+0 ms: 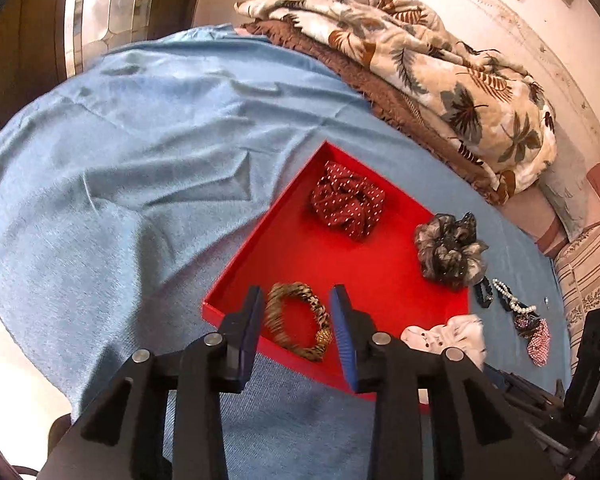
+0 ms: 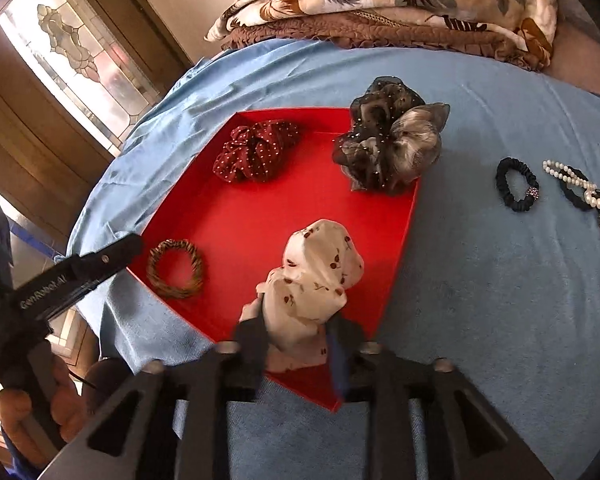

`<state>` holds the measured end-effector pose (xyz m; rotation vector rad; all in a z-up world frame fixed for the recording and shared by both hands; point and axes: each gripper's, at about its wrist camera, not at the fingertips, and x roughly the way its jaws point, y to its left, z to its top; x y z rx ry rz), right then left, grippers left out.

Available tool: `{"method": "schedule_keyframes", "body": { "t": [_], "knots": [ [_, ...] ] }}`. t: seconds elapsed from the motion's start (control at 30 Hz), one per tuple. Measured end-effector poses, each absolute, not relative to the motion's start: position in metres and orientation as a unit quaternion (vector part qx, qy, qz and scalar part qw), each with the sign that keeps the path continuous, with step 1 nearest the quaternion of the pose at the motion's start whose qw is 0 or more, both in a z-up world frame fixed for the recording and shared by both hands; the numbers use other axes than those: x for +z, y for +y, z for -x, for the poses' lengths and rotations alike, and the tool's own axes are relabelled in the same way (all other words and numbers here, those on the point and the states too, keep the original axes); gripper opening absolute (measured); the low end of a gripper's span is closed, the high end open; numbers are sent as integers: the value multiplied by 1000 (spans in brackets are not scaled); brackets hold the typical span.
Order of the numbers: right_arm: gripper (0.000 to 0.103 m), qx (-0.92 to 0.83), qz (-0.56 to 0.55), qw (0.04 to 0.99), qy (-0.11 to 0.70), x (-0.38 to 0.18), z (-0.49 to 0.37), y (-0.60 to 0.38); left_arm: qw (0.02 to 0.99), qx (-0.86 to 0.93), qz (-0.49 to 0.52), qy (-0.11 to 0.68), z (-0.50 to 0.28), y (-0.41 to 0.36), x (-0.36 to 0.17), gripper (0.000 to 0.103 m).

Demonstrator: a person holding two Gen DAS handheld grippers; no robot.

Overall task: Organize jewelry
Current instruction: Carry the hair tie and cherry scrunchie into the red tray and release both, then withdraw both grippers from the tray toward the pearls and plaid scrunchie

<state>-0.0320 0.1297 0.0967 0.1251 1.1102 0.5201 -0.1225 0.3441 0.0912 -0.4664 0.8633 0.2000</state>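
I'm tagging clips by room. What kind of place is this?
Probably a bedroom at home. The red tray lies on a blue bedsheet, a leaf-print blanket is bundled behind it, and a door with a leaded glass panel stands to one side.

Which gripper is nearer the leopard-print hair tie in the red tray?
Left. The left gripper hangs open with its fingers either side of the leopard-print hair tie. The right gripper is off to its side, shut on the white cherry-print scrunchie.
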Motion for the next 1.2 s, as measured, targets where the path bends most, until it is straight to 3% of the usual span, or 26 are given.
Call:
{"method": "schedule_keyframes", "body": {
  "t": [0.43, 0.77, 1.2],
  "knots": [
    [64, 223, -27, 857, 465, 134, 74, 93, 905, 137, 148, 375, 142, 320, 139, 53],
    [64, 150, -50, 877, 454, 129, 100, 11, 913, 110, 85, 383, 140, 265, 148, 60],
    [64, 87, -91, 880, 458, 114, 108, -54, 910, 48, -13, 411, 135, 176, 142, 61]
  ]
}}
